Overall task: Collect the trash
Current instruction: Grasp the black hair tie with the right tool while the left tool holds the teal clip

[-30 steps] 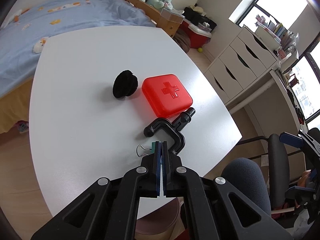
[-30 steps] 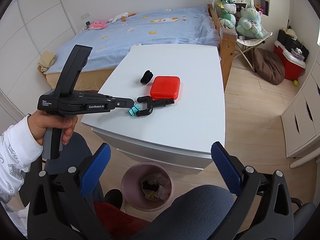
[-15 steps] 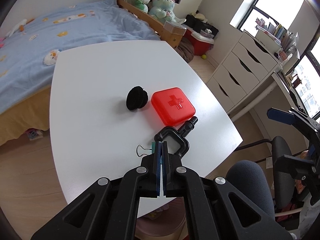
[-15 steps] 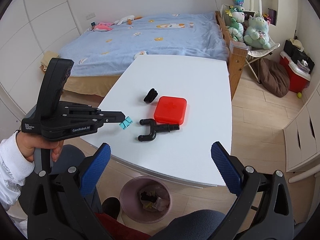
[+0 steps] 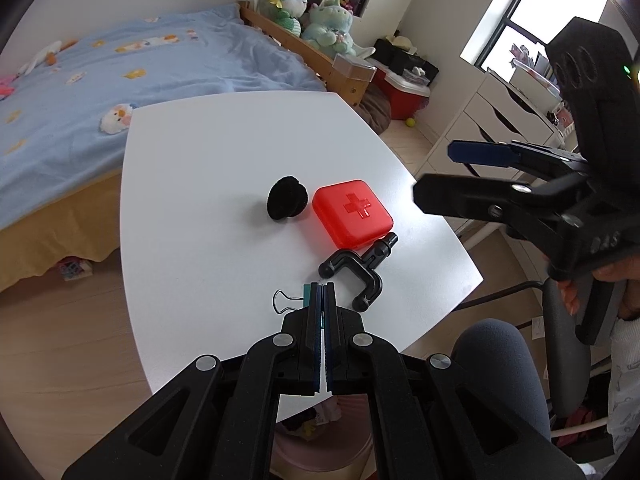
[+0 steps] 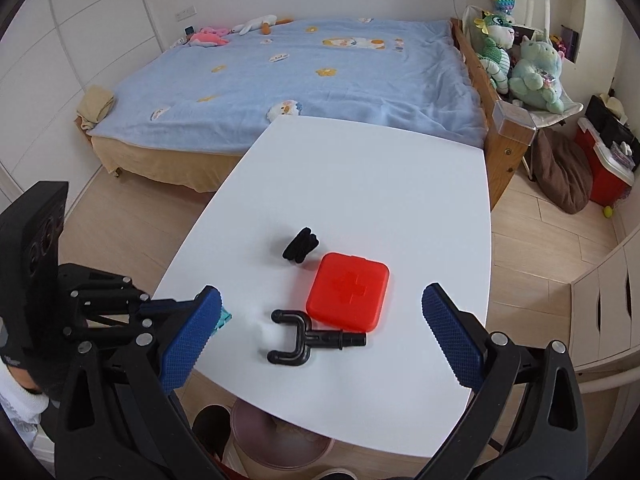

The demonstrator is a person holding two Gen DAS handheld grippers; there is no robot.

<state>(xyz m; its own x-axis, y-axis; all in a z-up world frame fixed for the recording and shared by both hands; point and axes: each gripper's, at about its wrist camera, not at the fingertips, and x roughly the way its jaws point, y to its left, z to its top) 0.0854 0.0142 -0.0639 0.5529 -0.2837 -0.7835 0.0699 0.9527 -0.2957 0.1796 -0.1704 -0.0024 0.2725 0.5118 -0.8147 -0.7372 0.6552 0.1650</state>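
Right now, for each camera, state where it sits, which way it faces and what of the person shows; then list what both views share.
Left wrist: rides the left gripper, shut on a teal binder clip, facing across the white table toward bed and window; the right gripper and hand enter at right.
Right wrist: rides the open right gripper, facing over the table toward the bed; the left gripper and sleeve show at left.
Shared: red case, black U-shaped part, black fuzzy object, pink bin.
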